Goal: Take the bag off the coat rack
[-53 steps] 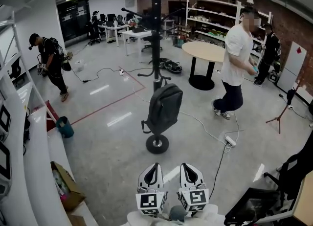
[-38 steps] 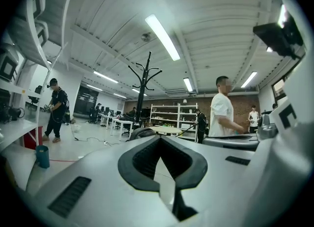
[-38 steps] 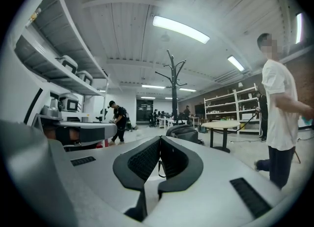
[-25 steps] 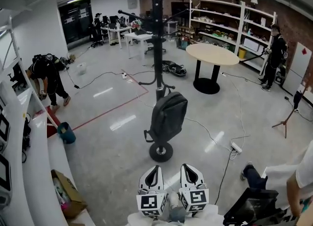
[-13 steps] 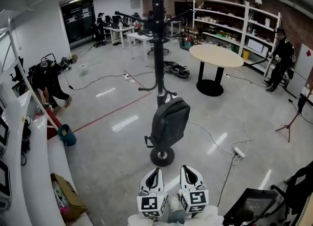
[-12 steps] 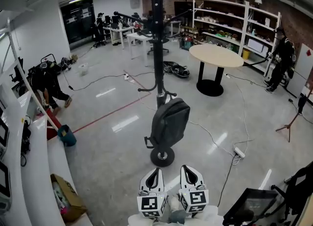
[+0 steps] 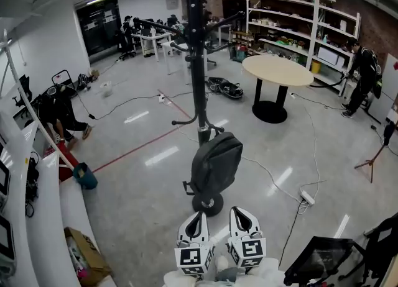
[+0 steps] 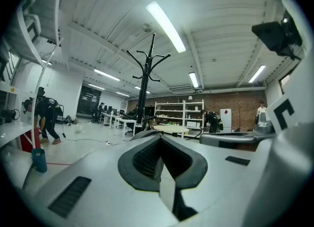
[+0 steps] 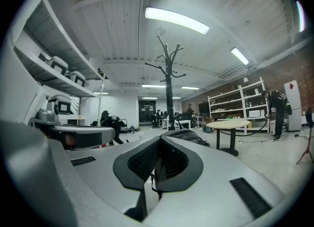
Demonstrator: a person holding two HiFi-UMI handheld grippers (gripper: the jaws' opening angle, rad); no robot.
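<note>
A dark grey backpack hangs from a low hook on the black coat rack, just above the rack's round base. Both grippers are held low and close together in front of me, short of the bag and apart from it. The left gripper and the right gripper are both shut with nothing in them. The left gripper view shows its jaws closed, with the rack beyond. In the right gripper view the jaws meet, and the bag's top peeks over them below the rack.
A round table and shelves stand at the back right. A power strip with a cable lies on the floor to the right. A white counter, a blue bucket, a cardboard box and a bending person are at left.
The rack and bag have drawn slightly nearer in the head view. A person in white crossed at right and left the picture. Both grippers stay shut in the same place.
</note>
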